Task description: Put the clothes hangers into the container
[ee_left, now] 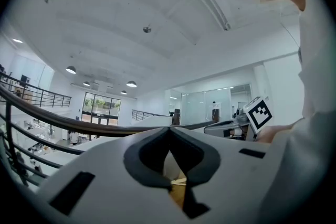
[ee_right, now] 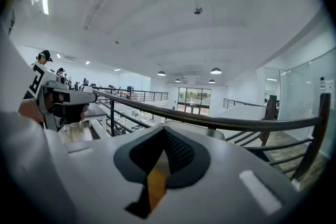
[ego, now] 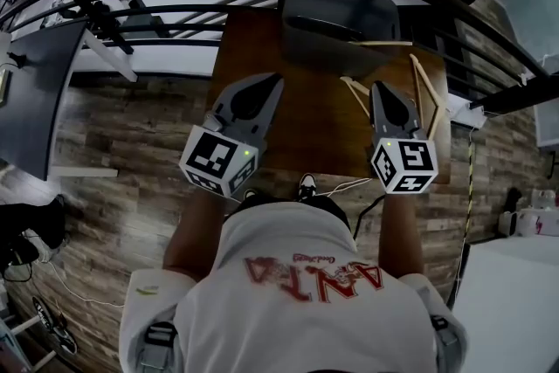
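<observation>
At the far end of the brown table (ego: 306, 127) stands a dark grey container (ego: 336, 22). A thin wooden hanger piece (ego: 384, 43) lies across its near right rim. One wooden hanger (ego: 426, 96) lies along the table's right edge, and another (ego: 354, 92) lies just left of my right gripper (ego: 382, 86). Both grippers hover over the table and point at the container. The right gripper (ee_right: 164, 128) is shut with nothing in it. My left gripper (ego: 276, 83) hangs over the table's left half, away from the hangers. Its tips (ee_left: 169, 128) meet, with nothing between them.
A black curved railing (ego: 175, 9) runs just beyond the table and container. A wood-plank floor (ego: 131, 153) surrounds the table. A dark slab (ego: 35, 92) stands to the left and a white surface (ego: 511, 301) at the lower right. Cables (ego: 349, 185) trail by the person's feet.
</observation>
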{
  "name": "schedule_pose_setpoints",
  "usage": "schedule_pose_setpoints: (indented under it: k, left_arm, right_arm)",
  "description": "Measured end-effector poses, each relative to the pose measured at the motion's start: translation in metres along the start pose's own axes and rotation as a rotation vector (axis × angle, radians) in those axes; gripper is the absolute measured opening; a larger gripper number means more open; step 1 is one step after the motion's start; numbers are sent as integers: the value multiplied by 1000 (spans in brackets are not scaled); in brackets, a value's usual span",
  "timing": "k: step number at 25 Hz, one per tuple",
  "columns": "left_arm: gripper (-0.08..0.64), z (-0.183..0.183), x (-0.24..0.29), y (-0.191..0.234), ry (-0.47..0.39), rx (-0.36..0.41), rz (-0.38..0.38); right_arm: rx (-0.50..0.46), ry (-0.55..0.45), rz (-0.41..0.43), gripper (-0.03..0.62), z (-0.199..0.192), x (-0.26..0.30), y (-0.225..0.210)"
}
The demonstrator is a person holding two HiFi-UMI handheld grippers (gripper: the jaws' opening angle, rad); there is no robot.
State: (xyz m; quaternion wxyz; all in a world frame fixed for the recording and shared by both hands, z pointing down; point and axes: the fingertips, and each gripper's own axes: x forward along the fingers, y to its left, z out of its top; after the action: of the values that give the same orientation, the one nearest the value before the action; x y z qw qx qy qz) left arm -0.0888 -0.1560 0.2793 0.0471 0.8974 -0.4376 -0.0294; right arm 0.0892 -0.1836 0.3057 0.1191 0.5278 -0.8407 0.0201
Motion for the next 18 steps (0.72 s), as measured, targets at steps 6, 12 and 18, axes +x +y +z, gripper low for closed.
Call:
schedule_pose_setpoints:
  k: [6, 12, 18]
  left_arm:
    - [9, -6, 11, -10, 12, -21, -57]
    - [9, -26, 44, -43, 47, -41, -149]
    - [9, -57, 89, -93, 107, -79, -262]
  right_arm:
    - [7, 30, -58, 3, -14, -14, -16]
    - [43, 131, -189, 5, -58, -49, -72]
    - [89, 279, -347, 6, -119, -102, -139]
